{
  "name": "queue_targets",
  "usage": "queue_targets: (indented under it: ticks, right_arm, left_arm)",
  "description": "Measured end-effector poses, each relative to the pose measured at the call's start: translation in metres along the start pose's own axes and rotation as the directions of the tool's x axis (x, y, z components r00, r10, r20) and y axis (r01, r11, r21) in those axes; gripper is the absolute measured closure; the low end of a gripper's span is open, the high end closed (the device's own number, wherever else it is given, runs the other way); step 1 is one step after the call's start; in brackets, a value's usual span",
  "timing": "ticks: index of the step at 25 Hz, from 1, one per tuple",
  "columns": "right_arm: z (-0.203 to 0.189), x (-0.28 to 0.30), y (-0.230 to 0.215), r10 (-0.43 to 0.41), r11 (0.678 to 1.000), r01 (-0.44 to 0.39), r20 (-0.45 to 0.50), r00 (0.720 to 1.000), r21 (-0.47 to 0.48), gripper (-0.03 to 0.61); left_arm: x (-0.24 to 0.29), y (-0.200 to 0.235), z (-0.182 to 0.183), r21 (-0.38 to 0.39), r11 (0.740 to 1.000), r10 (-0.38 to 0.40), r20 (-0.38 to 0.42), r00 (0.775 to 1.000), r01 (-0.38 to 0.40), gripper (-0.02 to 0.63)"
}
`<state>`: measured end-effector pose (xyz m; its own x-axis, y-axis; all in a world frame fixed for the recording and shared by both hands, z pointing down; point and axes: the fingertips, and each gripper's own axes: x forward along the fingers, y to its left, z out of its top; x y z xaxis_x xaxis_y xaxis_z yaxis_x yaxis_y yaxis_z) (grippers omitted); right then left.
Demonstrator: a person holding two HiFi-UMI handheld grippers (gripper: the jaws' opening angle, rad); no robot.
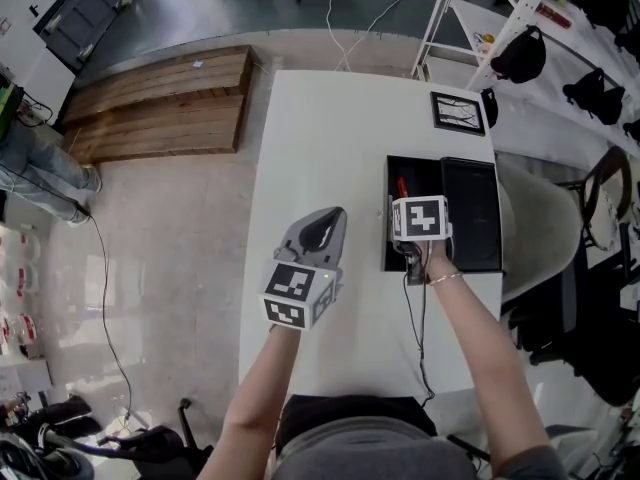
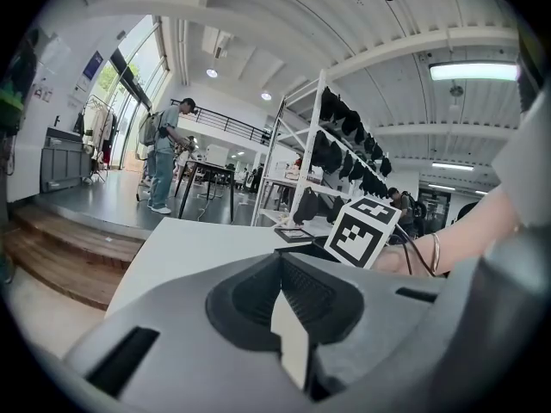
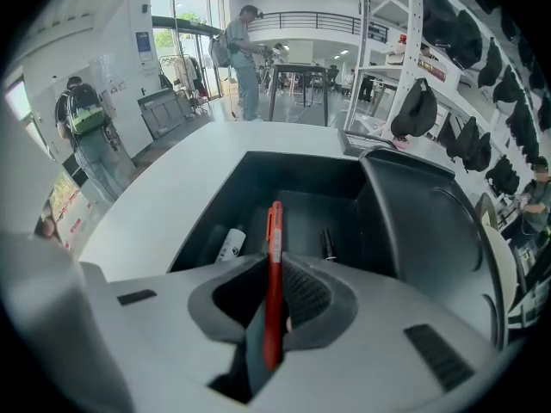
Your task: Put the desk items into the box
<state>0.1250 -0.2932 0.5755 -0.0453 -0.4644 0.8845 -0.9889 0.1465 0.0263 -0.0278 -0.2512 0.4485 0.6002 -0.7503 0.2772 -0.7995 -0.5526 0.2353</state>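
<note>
A black box (image 1: pixel 388 230) stands open on the right half of the white table (image 1: pixel 320 128), its lid (image 1: pixel 472 213) folded out to the right. My right gripper (image 1: pixel 405 203) hangs over the box's near end, shut on a red pen (image 3: pixel 273 274) that points forward over the inside. In the right gripper view the box (image 3: pixel 301 175) holds a white-labelled item (image 3: pixel 230 244) and a black pen (image 3: pixel 328 244). My left gripper (image 1: pixel 322 226) hovers over the table left of the box. Its jaws meet with nothing between them in the left gripper view (image 2: pixel 280 269).
A small framed picture (image 1: pixel 457 110) lies at the table's far right corner. A grey chair (image 1: pixel 545 228) stands right of the table, and shelves with black bags (image 1: pixel 520 53) behind it. A wooden platform (image 1: pixel 160 103) is on the floor to the left. A cable (image 1: pixel 421 338) trails from my right gripper.
</note>
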Motion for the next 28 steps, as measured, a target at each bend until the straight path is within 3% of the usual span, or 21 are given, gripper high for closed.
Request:
queue_targets:
  ticks: [15, 17, 19, 22, 25, 28]
  right_arm:
    - [0.001, 0.0, 0.001, 0.004, 1.0, -0.003, 0.002, 1.0, -0.008, 0.52]
    - [0.002, 0.002, 0.007, 0.039, 0.999, -0.039, 0.014, 0.999, 0.004, 0.517]
    - [0.004, 0.003, 0.013, 0.07, 0.997, -0.07, 0.03, 0.997, 0.014, 0.511]
    - [0.003, 0.001, 0.004, 0.026, 1.0, -0.026, 0.018, 1.0, 0.005, 0.492]
    - [0.001, 0.001, 0.009, 0.043, 0.999, -0.043, 0.015, 0.999, 0.004, 0.443]
    - [0.002, 0.0, 0.007, 0.027, 1.0, -0.027, 0.019, 0.999, -0.008, 0.443]
  left_arm:
    - [-0.001, 0.0, 0.0, -0.005, 1.0, -0.005, -0.012, 1.0, 0.005, 0.607]
    - [0.0, 0.001, 0.001, -0.001, 1.0, -0.002, 0.002, 1.0, 0.002, 0.607]
    - [-0.001, 0.001, 0.001, -0.002, 1.0, -0.002, 0.0, 1.0, 0.002, 0.607]
    - [-0.001, 0.001, 0.002, -0.003, 1.0, -0.001, 0.002, 1.0, 0.001, 0.607]
    - [-0.003, 0.002, 0.001, -0.007, 1.0, 0.001, 0.0, 1.0, -0.001, 0.607]
    - [-0.003, 0.003, 0.001, -0.006, 1.0, 0.003, -0.001, 1.0, -0.003, 0.607]
